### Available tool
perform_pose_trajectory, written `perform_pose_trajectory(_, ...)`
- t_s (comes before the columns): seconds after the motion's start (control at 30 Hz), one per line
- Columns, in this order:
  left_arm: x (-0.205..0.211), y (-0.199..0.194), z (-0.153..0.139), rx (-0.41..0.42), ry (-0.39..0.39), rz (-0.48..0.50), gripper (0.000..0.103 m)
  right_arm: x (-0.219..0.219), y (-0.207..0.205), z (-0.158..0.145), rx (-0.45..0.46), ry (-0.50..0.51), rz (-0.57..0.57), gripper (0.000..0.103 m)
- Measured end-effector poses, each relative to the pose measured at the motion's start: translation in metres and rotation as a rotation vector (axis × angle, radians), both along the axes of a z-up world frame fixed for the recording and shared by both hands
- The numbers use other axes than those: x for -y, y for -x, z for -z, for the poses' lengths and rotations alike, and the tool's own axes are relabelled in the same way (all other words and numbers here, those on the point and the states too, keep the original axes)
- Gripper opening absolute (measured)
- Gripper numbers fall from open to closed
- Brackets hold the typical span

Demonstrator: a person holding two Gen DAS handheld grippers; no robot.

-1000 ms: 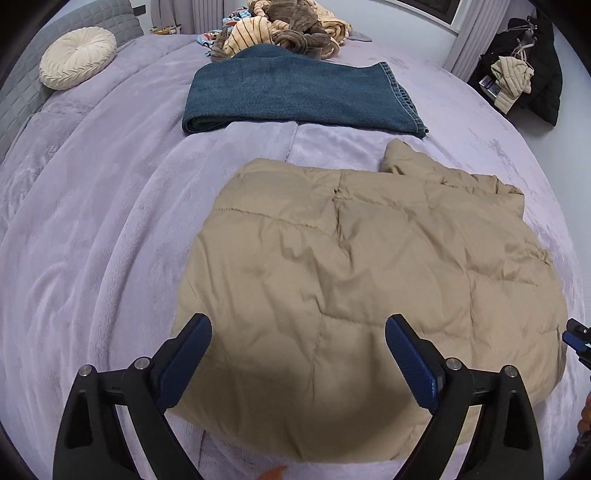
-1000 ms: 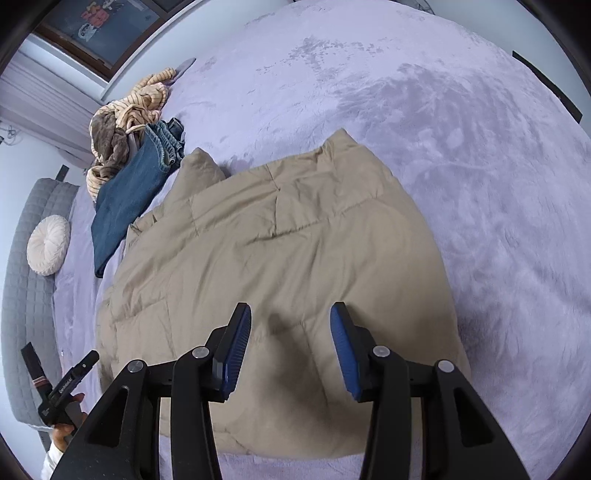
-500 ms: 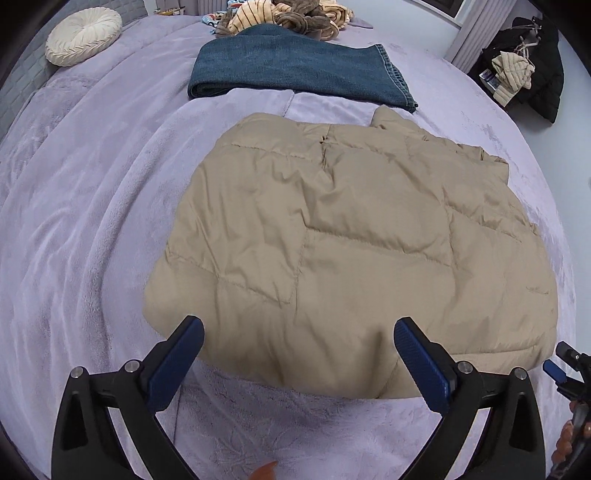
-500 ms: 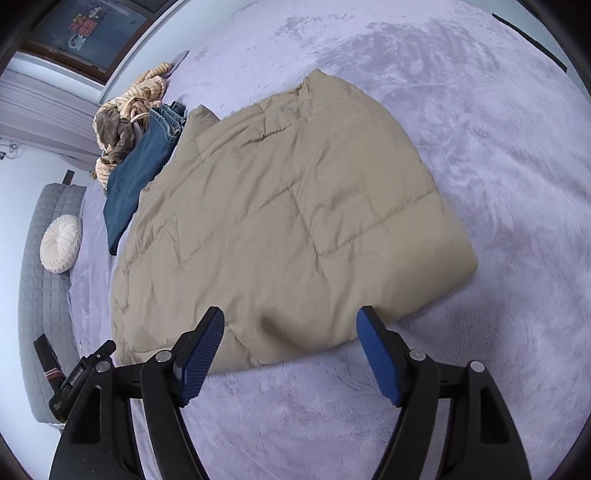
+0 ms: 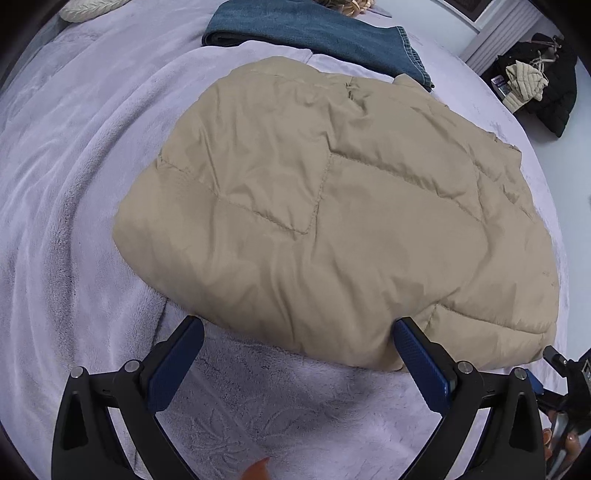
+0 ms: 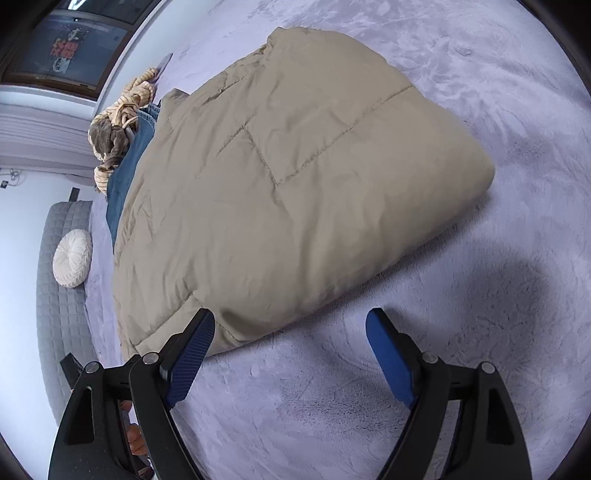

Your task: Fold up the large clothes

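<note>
A folded tan quilted jacket (image 5: 332, 221) lies flat on a lilac plush bedspread (image 5: 74, 184), its near folded edge facing both tongs. The left gripper (image 5: 295, 354) stands wide apart with nothing gripped; the jacket's near edge sits just beyond and between its blue pads (image 5: 173, 365), the right-hand pad close beside the hem. The right gripper (image 6: 291, 343) is likewise spread wide and holds nothing; its jaws have just been opening, and only bare bedspread and the jacket's near corner lie between them, the left-hand pad overlapping the hem in this view. Whether either pad touches the fabric cannot be told. Beyond the jacket lie folded blue jeans (image 5: 314, 33), a heap of striped clothing (image 6: 122, 122) and a round cream cushion (image 6: 72, 258). Compared with one second earlier, both tongs stand back from over the jacket to its near edge, and the jacket fills more of each view.
</note>
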State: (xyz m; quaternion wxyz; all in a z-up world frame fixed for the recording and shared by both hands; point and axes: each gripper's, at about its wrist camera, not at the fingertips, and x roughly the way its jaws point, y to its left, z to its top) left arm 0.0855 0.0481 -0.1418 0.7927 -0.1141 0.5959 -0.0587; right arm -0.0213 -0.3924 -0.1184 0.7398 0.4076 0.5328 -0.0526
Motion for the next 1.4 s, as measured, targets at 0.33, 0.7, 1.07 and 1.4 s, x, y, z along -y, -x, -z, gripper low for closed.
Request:
perform_pose_trajectory(0.33,-0.018,-0.007,0.007,-0.026,0.132,-0.047,0.103,0.009,-0.007,0.010,0.044,-0.089,0.065,0.103)
perform_pose_trajectory(0.7,-0.050,-0.019,0.044,-0.086,0.462,-0.180,0.103,0.009,-0.023,0.033,0.077,-0.241,0.154,0.103)
perform_pose_trajectory(1.07,-0.030,-0.079,0.048,0.045,0.409,-0.254,0.055,0.010,-0.056,0.056,0.121,-0.367,0.209,0.103)
perform_pose_trajectory(1.4,-0.025,-0.060,-0.006,0.205,0.302,-0.157,0.018,0.018,-0.044,0.055,0.145,-0.448,0.230,0.029)
